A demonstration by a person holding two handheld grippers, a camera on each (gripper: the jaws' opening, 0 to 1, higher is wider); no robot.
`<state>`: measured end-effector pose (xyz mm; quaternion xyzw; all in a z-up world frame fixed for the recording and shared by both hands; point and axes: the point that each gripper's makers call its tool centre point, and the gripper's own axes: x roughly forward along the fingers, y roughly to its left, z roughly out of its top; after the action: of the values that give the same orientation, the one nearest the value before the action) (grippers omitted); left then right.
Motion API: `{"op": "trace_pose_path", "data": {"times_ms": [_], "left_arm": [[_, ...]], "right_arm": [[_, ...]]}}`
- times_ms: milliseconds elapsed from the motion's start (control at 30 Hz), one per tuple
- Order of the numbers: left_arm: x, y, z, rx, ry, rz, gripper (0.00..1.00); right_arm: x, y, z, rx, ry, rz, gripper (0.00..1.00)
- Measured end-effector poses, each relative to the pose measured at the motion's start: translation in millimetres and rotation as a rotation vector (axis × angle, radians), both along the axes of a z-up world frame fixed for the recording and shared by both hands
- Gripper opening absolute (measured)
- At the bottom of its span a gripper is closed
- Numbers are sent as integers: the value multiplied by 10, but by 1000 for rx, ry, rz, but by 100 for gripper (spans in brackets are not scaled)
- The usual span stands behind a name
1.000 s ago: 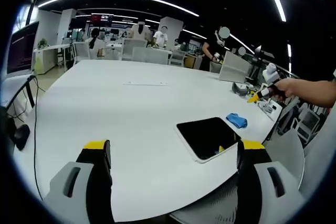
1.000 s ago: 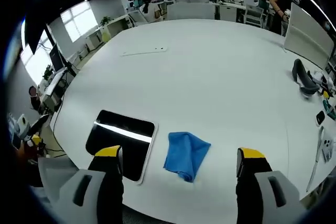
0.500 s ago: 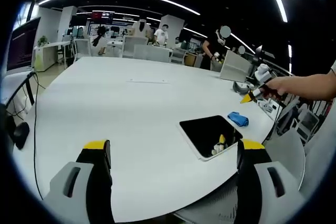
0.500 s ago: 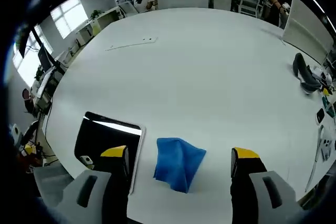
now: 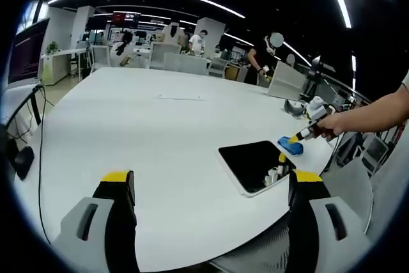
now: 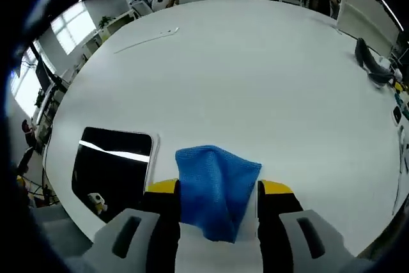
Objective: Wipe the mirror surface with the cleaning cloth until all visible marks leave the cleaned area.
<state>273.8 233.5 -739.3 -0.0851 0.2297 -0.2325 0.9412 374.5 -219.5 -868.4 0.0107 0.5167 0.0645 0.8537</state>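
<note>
In the left gripper view, the left gripper [image 5: 208, 187] hangs over the near edge of the big white table [image 5: 147, 132]. Its two jaws with yellow tips stand wide apart and hold nothing. The mirror [image 5: 254, 165] lies flat on the table near the right edge, with a dark face and a white frame. Just beyond its far corner is the blue cleaning cloth [image 5: 291, 146]. The right gripper [image 5: 298, 137] comes in from the right, held by a person's hand [image 5: 333, 123], and its yellow tips are at the cloth. People sit and stand at desks far behind the table.

In the right gripper view, the right gripper [image 6: 217, 190] has its jaws drawn in close around the cleaning cloth [image 6: 216, 187], one yellow tip at each side of the bunched blue fabric. Whether the tips already press it I cannot tell. The mirror [image 6: 112, 167] lies to the left of the cloth, just beside it. A dark object [image 6: 370, 65] rests on the table [image 6: 255, 75] far to the right.
</note>
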Motion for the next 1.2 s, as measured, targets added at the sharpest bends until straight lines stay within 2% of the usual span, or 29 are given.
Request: {"op": "trace_pose_path", "data": {"times_ms": [67,133,300,400,433,500,533,567,600,633,767,933,967,1000,1033,1133,1200], "left_arm": [[3,-9,24,5,-4,2,99],[0,-12,39,11,-3,5,99],[-7,4,59,44,-14,16,99],[11,-11,51,44,-24,-1,99],[29,-5,34,40,-29,-7,99],[44,-2,-45,34,-4,-25,99],[1,1,-116,36,50,-42,99],[3,-2,-112,33,67,-55,99],[42,-1,-66,30,33,-64,99],[84,-3,-22,45,-13,-87,99],[177,75,-63,37,6,-49,99],[231,34,-6,59,-32,-75,99],[241,43,7,55,-34,-71,99],[252,58,20,48,-43,-66,99],[251,69,25,44,-49,-62,99],[218,104,-36,48,-32,-55,99],[188,103,-51,42,-23,-60,99]], "right_arm": [[-17,4,-40,-23,11,21,31],[0,-38,-88,-55,10,25,29],[21,-9,-69,-69,11,15,24],[41,34,-71,-102,4,83,20],[37,37,-87,-104,17,68,20],[37,29,-72,-88,23,19,19],[32,55,-67,-88,16,32,18],[30,62,-68,-95,11,39,17],[40,49,-70,-108,8,50,15],[40,62,-71,-100,4,41,13],[59,36,-39,-59,0,-48,5],[104,84,76,-39,-22,-44,4],[112,79,104,-38,-15,-122,4],[126,87,126,-29,-15,-145,4],[173,151,171,-2,-27,-102,4],[152,282,212,41,-2,-94,4],[233,311,253,65,-27,-134,4]]}}
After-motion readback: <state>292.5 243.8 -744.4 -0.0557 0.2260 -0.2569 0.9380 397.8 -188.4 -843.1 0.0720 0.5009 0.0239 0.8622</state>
